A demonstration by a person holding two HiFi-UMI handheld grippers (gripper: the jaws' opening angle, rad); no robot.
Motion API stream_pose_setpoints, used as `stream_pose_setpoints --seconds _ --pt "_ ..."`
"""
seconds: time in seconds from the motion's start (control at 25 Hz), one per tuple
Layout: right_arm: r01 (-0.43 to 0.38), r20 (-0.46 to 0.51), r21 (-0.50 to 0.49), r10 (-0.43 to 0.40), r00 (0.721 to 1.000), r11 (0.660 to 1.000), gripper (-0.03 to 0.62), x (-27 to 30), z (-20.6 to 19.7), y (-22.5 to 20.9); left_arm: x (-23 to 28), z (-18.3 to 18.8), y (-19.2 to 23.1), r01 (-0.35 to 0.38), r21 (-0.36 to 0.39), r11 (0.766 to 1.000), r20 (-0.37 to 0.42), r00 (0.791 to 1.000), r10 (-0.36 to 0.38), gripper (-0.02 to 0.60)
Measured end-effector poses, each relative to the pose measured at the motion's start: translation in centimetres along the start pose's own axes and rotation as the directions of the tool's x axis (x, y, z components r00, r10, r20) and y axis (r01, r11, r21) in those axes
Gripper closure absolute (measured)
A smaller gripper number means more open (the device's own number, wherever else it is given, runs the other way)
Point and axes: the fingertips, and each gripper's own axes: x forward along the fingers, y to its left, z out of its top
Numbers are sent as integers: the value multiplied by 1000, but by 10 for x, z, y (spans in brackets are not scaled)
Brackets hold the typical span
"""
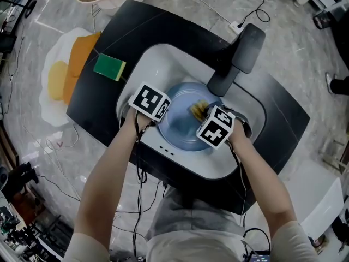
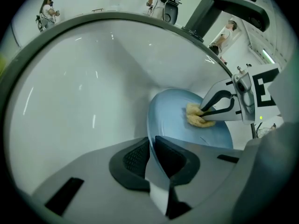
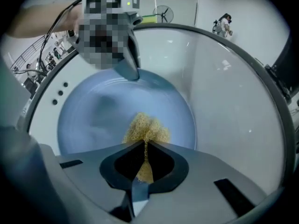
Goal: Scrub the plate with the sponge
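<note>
Blue plate (image 1: 180, 129): stiff, slick, breakable; my left gripper (image 2: 151, 142) clamps its rim. Soft yellow sponge (image 3: 145, 129) pinched in my right gripper (image 3: 144, 144).

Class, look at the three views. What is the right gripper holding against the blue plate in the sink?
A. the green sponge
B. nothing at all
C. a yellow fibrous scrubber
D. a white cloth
C: the right gripper has its jaws closed on a yellow fibrous scrubber that rests on the blue plate, while the green sponge lies unused on the black counter.
</note>
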Motion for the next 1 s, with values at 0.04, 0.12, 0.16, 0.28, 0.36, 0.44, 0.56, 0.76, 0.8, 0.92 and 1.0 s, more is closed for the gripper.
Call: stream_pose_setpoints --seconds 0.04,0.12,0.16,0.28,0.36,0.44,0.56,0.76,0.8,0.92,1.0 --pt "-23 -22 -16 23 1000 1000 551 -3 -7 8 0 0 0 4 -5 1000 1 1000 -4 529" --pt "-75 -52 -41 73 996 996 551 -9 -20 26 1 0 1 8 -11 1000 3 1000 -8 531" --pt "-106 -57 -49 103 993 993 551 -12 -25 37 1 0 2 9 -12 1000 3 1000 -9 531" --pt "-210 -42 -66 208 977 975 551 -23 -28 75 2 0 -1 23 -16 1000 1 1000 -23 531" --pt "-260 -19 -84 259 966 962 551 -26 -19 99 3 -1 -3 28 -14 1000 -6 1000 -28 532" --pt "-279 21 -96 283 959 955 551 -26 -1 115 2 0 -4 27 -13 1000 -8 1000 -27 532" --pt "-277 91 -89 284 954 957 551 -21 27 122 1 2 -5 33 -26 999 -7 999 -34 535" --pt "-214 127 -72 222 967 974 549 -6 50 101 -2 2 -1 10 -6 1000 12 1000 -10 534" --pt "-199 129 -68 207 970 978 549 -4 53 96 -2 1 -1 11 -5 1000 15 1000 -11 534" --pt "-153 155 -22 154 976 988 549 1 61 72 -1 -2 -2 26 -22 999 16 1000 -26 534" --pt "-98 176 21 93 980 995 549 7 66 49 -1 -3 -3 26 -25 999 14 1000 -26 534"
